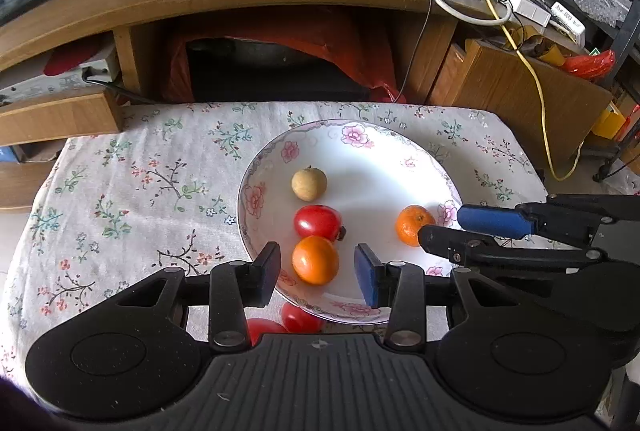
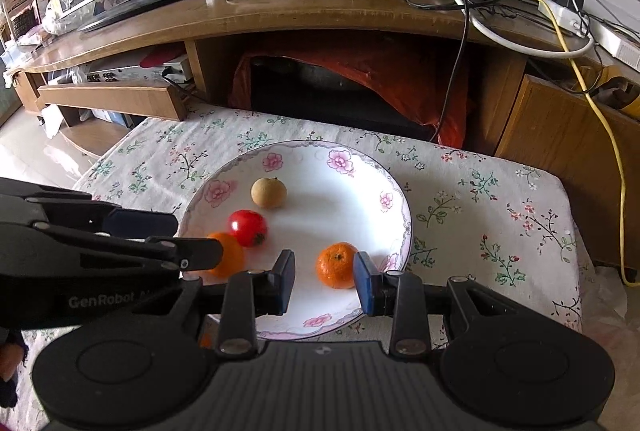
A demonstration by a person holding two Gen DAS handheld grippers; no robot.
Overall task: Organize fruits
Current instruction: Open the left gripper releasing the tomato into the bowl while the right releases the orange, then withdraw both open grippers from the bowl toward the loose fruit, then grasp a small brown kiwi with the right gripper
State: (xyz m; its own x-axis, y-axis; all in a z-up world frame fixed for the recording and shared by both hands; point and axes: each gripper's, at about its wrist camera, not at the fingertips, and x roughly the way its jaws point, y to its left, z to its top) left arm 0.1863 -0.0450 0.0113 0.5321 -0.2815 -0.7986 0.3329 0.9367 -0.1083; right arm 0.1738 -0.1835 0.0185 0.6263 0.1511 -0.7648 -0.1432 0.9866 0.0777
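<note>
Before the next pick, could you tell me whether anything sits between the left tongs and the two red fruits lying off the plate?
Yes. The two red fruits lie on the cloth under the left tongs, half hidden by the tool's own body, right against the plate rim. The open jaws currently straddle the smooth orange fruit on the plate instead.

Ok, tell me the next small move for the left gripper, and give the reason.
Probably draw the left gripper back and down toward the two red round fruits lying on the floral tablecloth beside the near rim of the white floral plate. Its jaws are open and empty, straddling the smooth orange fruit already on the plate, so those two seem next.
</note>
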